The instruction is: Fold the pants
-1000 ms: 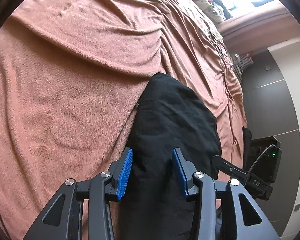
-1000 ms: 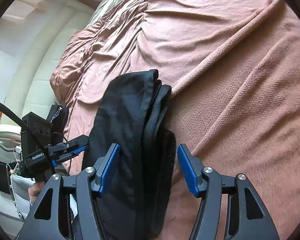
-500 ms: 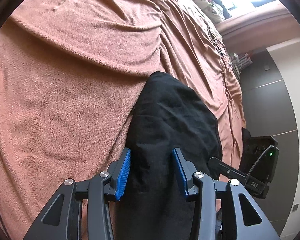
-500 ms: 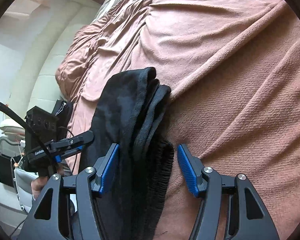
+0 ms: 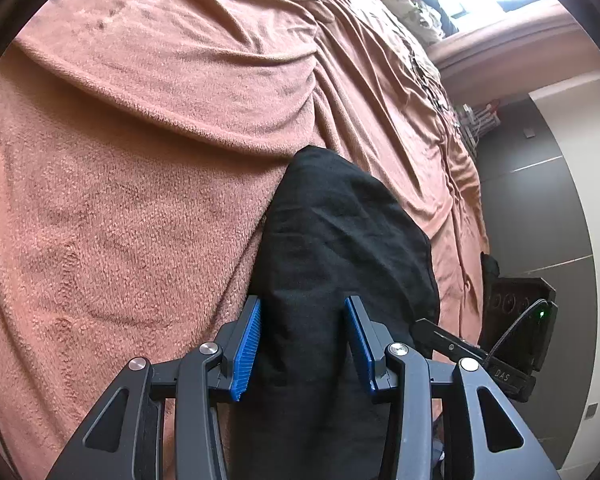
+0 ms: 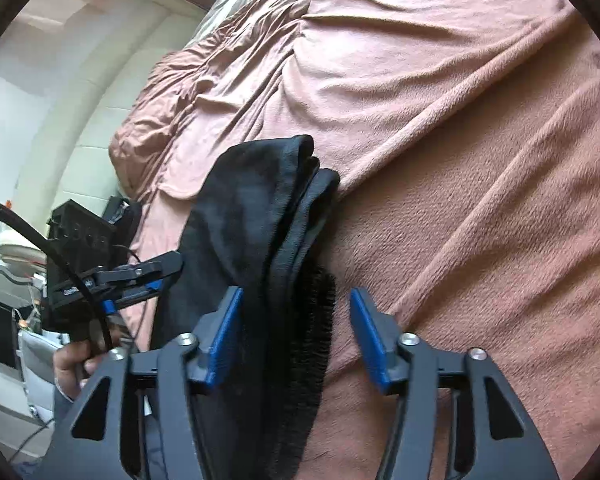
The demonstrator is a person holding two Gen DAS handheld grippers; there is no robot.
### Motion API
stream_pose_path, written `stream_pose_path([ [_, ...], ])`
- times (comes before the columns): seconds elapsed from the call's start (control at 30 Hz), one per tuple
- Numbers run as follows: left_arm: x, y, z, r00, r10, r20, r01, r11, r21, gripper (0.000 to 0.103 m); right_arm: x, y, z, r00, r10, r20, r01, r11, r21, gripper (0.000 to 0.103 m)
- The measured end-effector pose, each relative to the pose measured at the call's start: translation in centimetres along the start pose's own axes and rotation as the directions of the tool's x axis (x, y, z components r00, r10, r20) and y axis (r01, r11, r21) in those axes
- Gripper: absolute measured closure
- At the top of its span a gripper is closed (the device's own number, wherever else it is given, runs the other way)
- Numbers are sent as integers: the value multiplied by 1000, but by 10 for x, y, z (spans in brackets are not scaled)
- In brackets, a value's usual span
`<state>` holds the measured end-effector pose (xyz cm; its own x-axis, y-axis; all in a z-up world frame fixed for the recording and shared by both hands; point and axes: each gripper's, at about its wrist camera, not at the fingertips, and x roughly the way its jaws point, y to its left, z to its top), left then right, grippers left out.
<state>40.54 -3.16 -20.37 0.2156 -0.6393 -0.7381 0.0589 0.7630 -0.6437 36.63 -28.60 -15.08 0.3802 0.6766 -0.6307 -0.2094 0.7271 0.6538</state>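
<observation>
Pants, black and folded, lie on the pink bed blanket, left tool and right tool both unclenched astride them, pads not squeezing.

A bed covered by a wrinkled salmon-pink blanket fills the view. Folded black pants lie directly on it, extending forward from between the left gripper's fingers, with bare blanket to either side.

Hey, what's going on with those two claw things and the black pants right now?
Left gripper astride black pants, pads not clearly pressing. Right gripper open, fabric between. Pants bunched on pink blanket. Nothing in the way.
</observation>
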Motion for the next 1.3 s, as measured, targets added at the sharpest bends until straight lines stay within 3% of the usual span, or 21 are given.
stream_pose_path([
  [0.17, 3, 0, 3, 1000, 0, -5, 0, 1000, 5, 59, 11, 0, 6, 1000, 16, -21, -16, 1000, 7, 46],
  [0.33, 9, 5, 6, 999, -35, -5, 35, 999, -8, 60, 19, -7, 8, 991, 126, -42, -123, 990, 62, 46],
  [0.43, 14, 6, 6, 998, -53, -15, 53, 999, -14, 60, 21, 2, 5, 993, 104, -53, -103, 995, 8, 46],
  [0.53, 14, 5, 7, 998, -56, -7, 56, 998, -10, 60, 19, -2, 5, 993, 104, -48, -103, 994, 25, 61],
  [0.57, 14, 4, 7, 998, -57, -5, 57, 998, -6, 64, 18, -3, 5, 993, 109, -42, -108, 994, 32, 68],
  [0.67, 11, -1, 7, 999, -52, 8, 52, 999, 11, 77, 10, 1, 2, 994, 105, -13, -105, 994, 6, 77],
  [0.9, -1, -12, 2, 998, -54, 39, 52, 998, 46, 94, -9, 22, -13, 996, 77, 55, -73, 994, -76, 80],
  [1.3, -57, -32, -12, 983, -107, 148, 91, 989, 116, 95, -50, 72, -44, 985, 26, 169, 9, 979, -204, 82],
])
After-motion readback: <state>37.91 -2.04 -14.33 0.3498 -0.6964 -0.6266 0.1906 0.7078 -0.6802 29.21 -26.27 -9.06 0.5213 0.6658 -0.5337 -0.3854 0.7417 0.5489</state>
